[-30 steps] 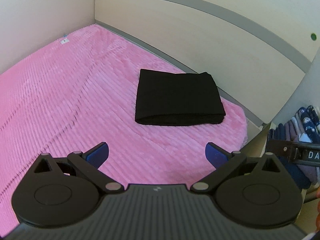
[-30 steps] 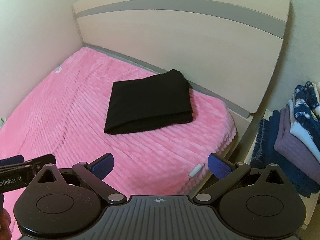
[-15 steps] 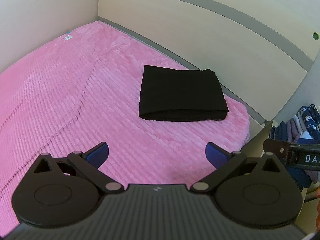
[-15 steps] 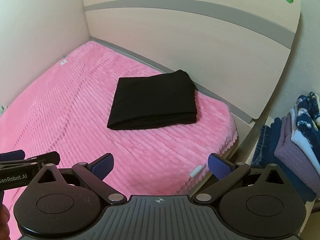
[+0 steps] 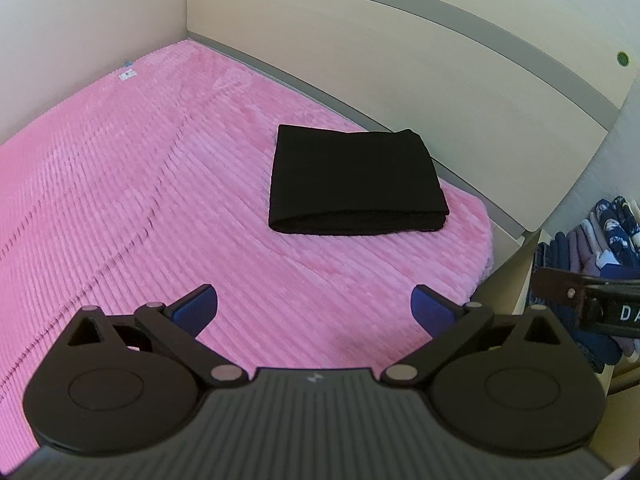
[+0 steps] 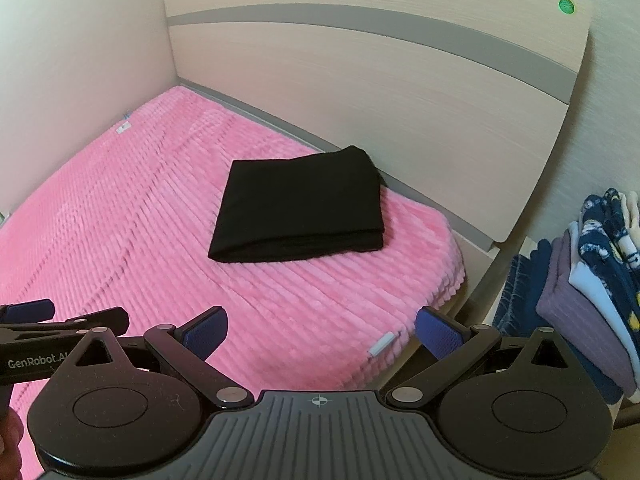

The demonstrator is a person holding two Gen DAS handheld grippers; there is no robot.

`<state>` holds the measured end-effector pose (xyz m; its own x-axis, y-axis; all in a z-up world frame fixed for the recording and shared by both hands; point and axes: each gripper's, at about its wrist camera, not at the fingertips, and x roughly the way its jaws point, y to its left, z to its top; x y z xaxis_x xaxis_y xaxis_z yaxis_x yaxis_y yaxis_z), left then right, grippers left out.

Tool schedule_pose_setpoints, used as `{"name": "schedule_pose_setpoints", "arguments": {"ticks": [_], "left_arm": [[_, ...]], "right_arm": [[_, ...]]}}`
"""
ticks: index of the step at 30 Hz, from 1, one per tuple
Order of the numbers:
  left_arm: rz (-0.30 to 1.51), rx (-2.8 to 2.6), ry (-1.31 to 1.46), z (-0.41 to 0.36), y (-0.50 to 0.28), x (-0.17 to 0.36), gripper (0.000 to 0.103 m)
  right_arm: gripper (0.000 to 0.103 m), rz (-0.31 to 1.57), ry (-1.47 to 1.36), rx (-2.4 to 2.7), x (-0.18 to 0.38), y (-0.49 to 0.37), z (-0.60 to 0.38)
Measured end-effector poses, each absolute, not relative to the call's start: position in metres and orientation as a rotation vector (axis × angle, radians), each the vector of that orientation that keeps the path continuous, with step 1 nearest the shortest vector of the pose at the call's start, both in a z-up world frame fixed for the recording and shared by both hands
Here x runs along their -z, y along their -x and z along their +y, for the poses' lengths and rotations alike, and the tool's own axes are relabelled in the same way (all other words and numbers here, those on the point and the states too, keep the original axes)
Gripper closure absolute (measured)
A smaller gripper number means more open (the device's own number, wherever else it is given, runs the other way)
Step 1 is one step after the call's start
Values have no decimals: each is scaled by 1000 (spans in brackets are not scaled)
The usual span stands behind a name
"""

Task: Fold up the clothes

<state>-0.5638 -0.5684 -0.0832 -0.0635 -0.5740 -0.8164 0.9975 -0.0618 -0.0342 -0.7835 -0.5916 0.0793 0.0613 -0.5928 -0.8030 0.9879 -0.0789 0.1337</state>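
Folded black fabric garment (image 5: 356,182), squared into a flat rectangle, lies at about 1 o'clock in the left wrist view on a pink ribbed plush bed cover (image 5: 140,184), near the pale wooden headboard with a grey stripe (image 5: 400,52), apparently set toward that far corner to leave the rest of the cover free for the next piece. Both tools hang above the near edge of the bed, well apart from the garment: the left gripper (image 5: 314,306) shows its blue-padded fingers spread wide with nothing between them, and the right gripper (image 6: 320,330) likewise stands with jaws apart and empty, which suggests this piece is finished and released. At 3 o'clock in the right wrist view a stack of folded clothes in navy, purple and pale blue (image 6: 580,300) sits beside the bed, seemingly on a low surface within reach, though whether these are done or waiting cannot be told. Lettering reading "GenRobot.AI" runs along the left tool's body at 9 o'clock in the right wrist view; the right tool, at 3 o'clock in the left wrist view, shows only "DA" before the frame cuts it. A small white tag (image 6: 382,343) marks the cover's near edge, its print too small to read.
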Motion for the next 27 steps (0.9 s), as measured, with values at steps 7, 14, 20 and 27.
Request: {"name": "schedule_pose_setpoints", "arguments": {"ticks": [7, 14, 20, 27], "left_arm": [[743, 1515, -753, -567, 566, 81, 1], [746, 1512, -752, -569, 565, 81, 1], [742, 1513, -750, -570, 564, 82, 1], [739, 1508, -749, -572, 563, 82, 1]], "right_arm": [[0, 602, -841, 1457, -83, 780, -589], [0, 603, -840, 1454, -84, 779, -589], [0, 604, -836, 1448, -85, 780, -590], [0, 594, -833, 1459, -86, 781, -589]]}}
